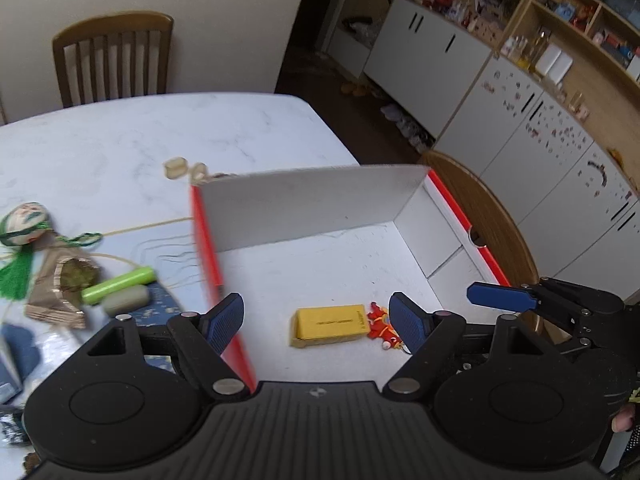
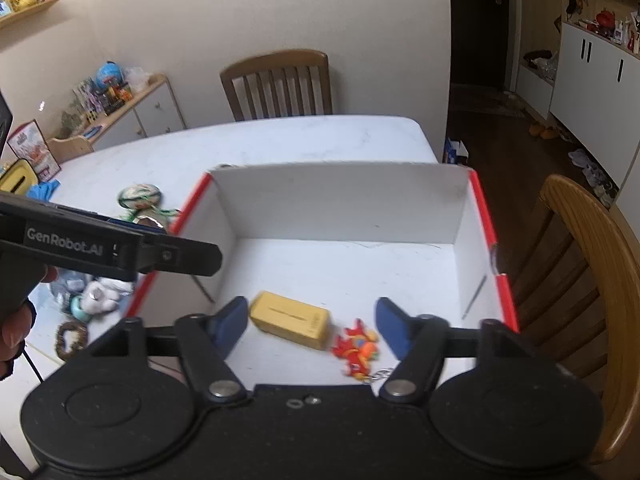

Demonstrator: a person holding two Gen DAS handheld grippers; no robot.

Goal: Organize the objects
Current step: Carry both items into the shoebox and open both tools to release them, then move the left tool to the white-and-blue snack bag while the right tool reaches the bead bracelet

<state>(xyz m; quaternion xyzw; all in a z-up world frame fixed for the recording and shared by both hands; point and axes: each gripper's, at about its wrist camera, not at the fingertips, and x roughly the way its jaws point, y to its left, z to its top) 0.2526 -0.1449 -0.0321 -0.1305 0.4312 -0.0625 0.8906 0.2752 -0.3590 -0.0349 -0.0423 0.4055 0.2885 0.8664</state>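
On the white marble table [image 2: 280,140] stands an open box [image 1: 320,204], white inside with red outer edges. Inside it, near the front, a yellow block [image 1: 330,325] lies flat, and just beside it on the right a red and orange keychain figure [image 2: 356,350] rests on the box floor. The left gripper [image 1: 318,320] hangs over the near left edge of the box with its blue fingers [image 1: 226,320] spread wide and nothing between them. The right gripper [image 2: 312,326] hovers over the front of the box, its fingers likewise wide apart and empty, with the block and the figure below the gap. To the left of the box, outside it, a green tube [image 1: 118,285], a pale oblong piece [image 1: 126,299], a round painted ball [image 1: 26,222] with a green tassel [image 1: 16,272] and a wooden piece [image 1: 60,292] lie on the table. Wooden chairs [image 2: 280,84] stand at the far side and at the right.
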